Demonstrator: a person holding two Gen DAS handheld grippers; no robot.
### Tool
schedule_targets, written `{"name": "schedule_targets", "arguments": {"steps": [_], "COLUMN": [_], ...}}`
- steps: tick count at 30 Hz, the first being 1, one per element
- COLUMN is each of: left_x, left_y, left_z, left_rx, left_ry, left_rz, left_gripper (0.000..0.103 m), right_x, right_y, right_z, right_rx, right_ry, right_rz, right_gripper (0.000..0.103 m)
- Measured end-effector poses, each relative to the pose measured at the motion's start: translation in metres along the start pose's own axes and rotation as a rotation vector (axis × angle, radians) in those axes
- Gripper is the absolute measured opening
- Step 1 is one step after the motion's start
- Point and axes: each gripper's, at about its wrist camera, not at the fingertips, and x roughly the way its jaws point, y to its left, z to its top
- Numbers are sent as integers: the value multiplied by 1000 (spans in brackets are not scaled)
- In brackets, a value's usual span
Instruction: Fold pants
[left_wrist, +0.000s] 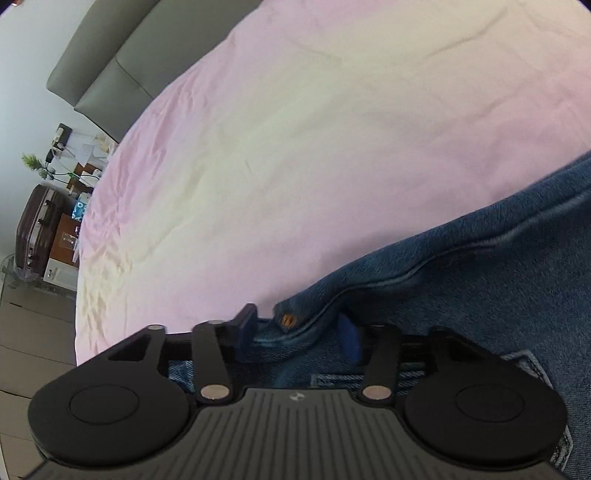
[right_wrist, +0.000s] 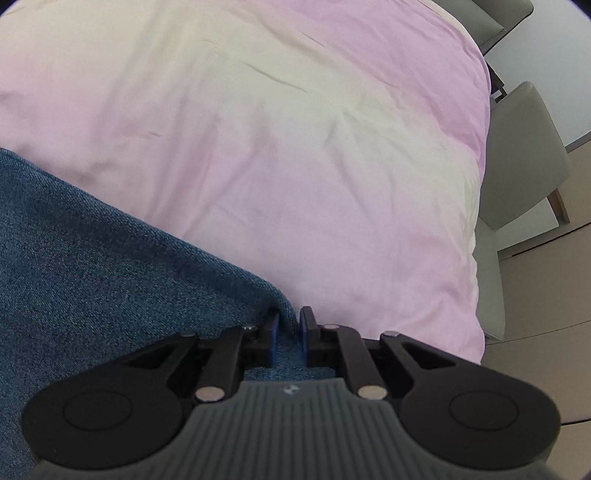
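Two tools on blue jeans (right_wrist: 92, 258), right tool (right_wrist: 288, 338) pinching denim, pink sheet (right_wrist: 295, 147)

The left black two-finger gripper with blue pads (left_wrist: 298, 328) is tilted low, its fingers spread wide apart, one blue pad (left_wrist: 246, 325) out in the clear and the other (left_wrist: 350, 341) tucked under a fold of cloth. The right black two-finger gripper with blue pads (right_wrist: 289, 336) has its fingers drawn close together, the two blue pads (right_wrist: 305, 332) pinching a ridge of cloth between them.
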Motion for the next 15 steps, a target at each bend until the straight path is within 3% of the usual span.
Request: {"name": "schedule_targets", "arguments": {"steps": [1, 3, 4, 8, 11, 13, 15], "left_x": [-4, -14, -20, -49, -64, -72, -77], "left_y": [10, 30, 40, 69, 82, 90, 100], "left_z": [2, 5, 5, -12, -42, -64, -89], "left_rx": [-38, -118, -154, -262, -337, -407, -508], "left_ry": [-7, -13, -19, -39, -11, 1, 8], "left_rz": [-11, -52, -66, -124, -145, -176, -209], "left_gripper": [85, 85, 85, 85, 84, 83, 82], "right_x": [-3, -9, -14, -36, -52, -61, -67], "right_y": [1, -2, -6, -30, -40, -41, -40], "right_z": [-1, -2, -4, -25, -52, -72, -92], "right_rx": [-9, -19, -8, 134, 249, 313, 382], "right_ry": [-4, -18, -28, -42, -38, -30, -23], "right_rz": [-29, -102, -103, -51, 28, 78, 128], "right_gripper": [23, 62, 66, 67, 67, 62, 49]}}
